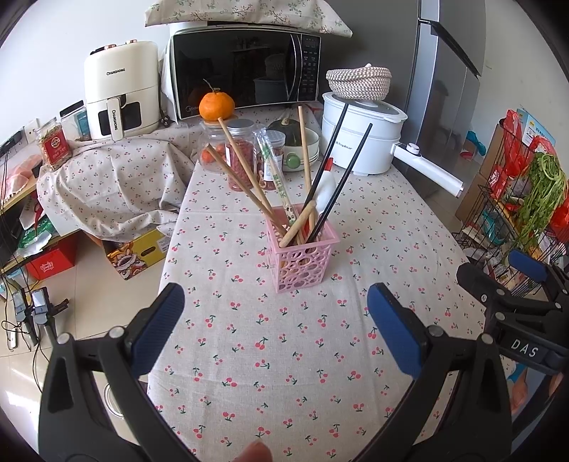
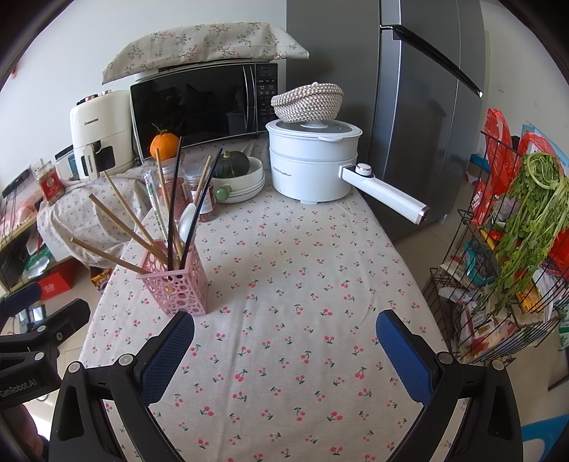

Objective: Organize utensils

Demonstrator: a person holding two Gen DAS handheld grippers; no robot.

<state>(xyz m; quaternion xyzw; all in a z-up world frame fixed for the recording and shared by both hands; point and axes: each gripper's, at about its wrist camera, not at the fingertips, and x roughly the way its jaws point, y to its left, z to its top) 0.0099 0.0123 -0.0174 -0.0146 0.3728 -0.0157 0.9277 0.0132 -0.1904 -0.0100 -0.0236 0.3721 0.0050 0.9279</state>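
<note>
- Biggest thing around is the grey fridge (image 2: 419, 117), standing past the far right corner of the table.
- The table (image 2: 302, 284) has a cherry-print cloth on it, and the near half of the cloth is bare.
- Along the back there's a black microwave (image 1: 245, 71) with a floral cushion (image 1: 245, 12) on top, and a cream air fryer (image 1: 121, 92) to its left.
- A white electric pot (image 2: 313, 163) sits at the far right of the table with its handle pointing right, and a woven basket (image 2: 307, 101) rests on its lid.
- Off the right edge is a wire rack (image 2: 498, 284) stuffed with packets and leafy greens.
- The pink utensil holder (image 1: 302, 256) stands upright around the middle of the table, a bit left of centre in the right wrist view.
- In the holder: wooden chopsticks (image 1: 245, 174) leaning left, black chopsticks (image 1: 338, 181) leaning right, a wrapped pair and a white spoon (image 2: 186, 222), all sticking out the top.
- Left gripper (image 1: 277, 327) hovers over the near cloth just short of the holder, jaws wide apart and holding nothing.
- Right gripper (image 2: 284, 352) hangs to the right of the holder, jaws also spread wide and empty.
- An orange (image 1: 217, 106) sits on a jar in front of the microwave.
- A fingertip (image 1: 254, 451) pokes in at the bottom edge of the left wrist view.
</note>
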